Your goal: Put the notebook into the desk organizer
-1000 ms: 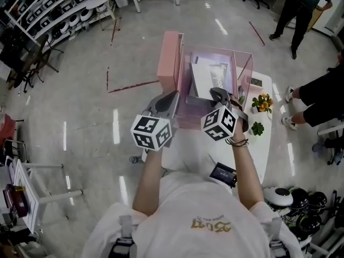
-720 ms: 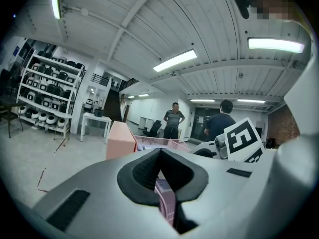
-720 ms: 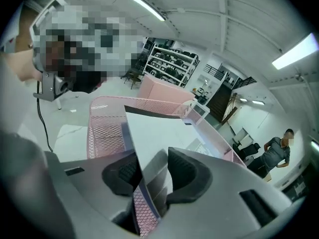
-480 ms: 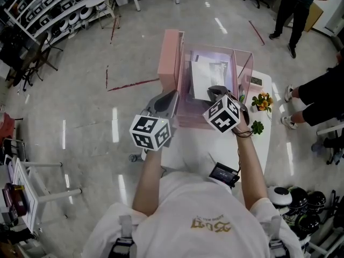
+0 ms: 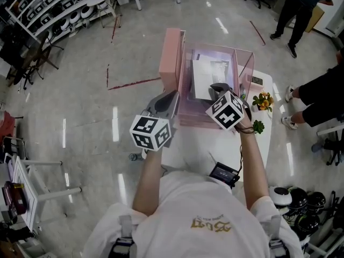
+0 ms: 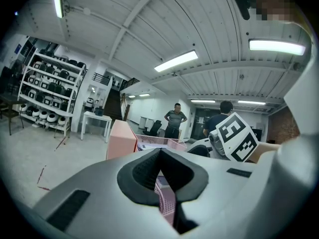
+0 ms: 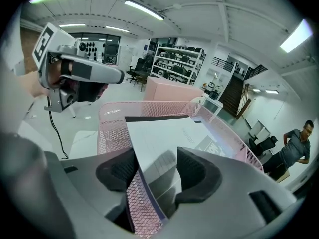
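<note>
Looks like the drop-off is basically done here. The notebook [image 7: 169,133] is inside the organizer [image 7: 107,126], standing on its near edge and leaning back. Its long axis runs away from the person toward 12 o'clock in the head view.

The right claw [image 7: 157,171] sits at the notebook's 6 o'clock, angled down into the basket. Its jaws have just been opening and now stand spread. The notebook's near bottom corner is between them, but as far as I can tell the pads aren't pressing on it. So the book seems to rest on the mesh and not on the grip.

The left claw [image 6: 159,156] is pressed together on nothing. It hangs off the organizer's front left corner, around 8 o'clock from the notebook, so the right hand is clearly the nearer one.

What matters next, I reckon: the corner lies straight down the line of the right claw. Backing out toward 6 o'clock along that same line should clear it. Any sideways swing toward 3 or 9 could catch the cover and tip the notebook. There's a small plant [image 5: 262,102] on the table [image 5: 215,144] at 3 o'clock, worth missing too.
</note>
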Demonstrator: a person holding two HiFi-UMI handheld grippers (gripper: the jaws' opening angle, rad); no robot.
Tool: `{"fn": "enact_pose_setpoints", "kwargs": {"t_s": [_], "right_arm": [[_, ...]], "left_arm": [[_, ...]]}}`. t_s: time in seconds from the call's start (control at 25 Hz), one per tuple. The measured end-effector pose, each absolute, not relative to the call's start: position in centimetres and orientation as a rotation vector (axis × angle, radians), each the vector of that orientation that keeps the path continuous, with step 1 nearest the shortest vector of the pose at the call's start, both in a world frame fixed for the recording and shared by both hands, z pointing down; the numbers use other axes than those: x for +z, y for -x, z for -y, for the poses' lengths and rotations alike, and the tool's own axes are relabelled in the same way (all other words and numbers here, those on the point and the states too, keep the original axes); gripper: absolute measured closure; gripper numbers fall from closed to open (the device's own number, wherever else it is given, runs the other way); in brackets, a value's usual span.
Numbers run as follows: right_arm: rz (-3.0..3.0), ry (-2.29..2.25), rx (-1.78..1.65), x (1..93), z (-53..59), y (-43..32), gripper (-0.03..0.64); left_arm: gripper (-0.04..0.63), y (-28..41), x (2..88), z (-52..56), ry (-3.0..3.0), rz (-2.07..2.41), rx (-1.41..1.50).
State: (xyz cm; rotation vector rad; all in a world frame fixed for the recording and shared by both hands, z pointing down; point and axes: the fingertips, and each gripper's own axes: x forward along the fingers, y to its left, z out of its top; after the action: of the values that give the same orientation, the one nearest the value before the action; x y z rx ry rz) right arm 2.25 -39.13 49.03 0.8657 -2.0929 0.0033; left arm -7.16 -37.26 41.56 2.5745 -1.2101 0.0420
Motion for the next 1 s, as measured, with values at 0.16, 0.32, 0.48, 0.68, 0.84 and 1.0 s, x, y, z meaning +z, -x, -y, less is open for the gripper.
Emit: {"fn": "enact_pose_setpoints", "kwargs": {"t_s": [0.16,0.32,0.48,0.68,0.84,1.0], "right_arm": [[2.155,-0.801,0.086,49.2,38.5,-1.4,0.301],[2.194,-0.811,0.107,48.7,38.2,-0.9,0.301],[2.282,-0.857,0.146,47.1,37.9,-0.6,0.31],[2.462,-0.948,0.273,44.5,36.6,-0.4,0.362],[2.609,-1.042,0.481,43.7,34.8,-1.1,0.448],[2.729,-1.179,0.606,42.5,32.5,-2.7,0.544]], "left_arm": [[0.58,7.6,41.8,37.2,-2.566,1.217,0.042],[0.58,7.7,41.7,37.1,-2.562,1.214,0.039],[0.58,7.6,41.9,36.7,-2.555,1.209,0.041],[0.58,7.5,42.0,35.9,-2.553,1.212,0.046],[0.58,7.2,41.9,34.8,-2.559,1.217,0.048],[0.58,6.8,41.5,32.9,-2.566,1.221,0.046]]}}
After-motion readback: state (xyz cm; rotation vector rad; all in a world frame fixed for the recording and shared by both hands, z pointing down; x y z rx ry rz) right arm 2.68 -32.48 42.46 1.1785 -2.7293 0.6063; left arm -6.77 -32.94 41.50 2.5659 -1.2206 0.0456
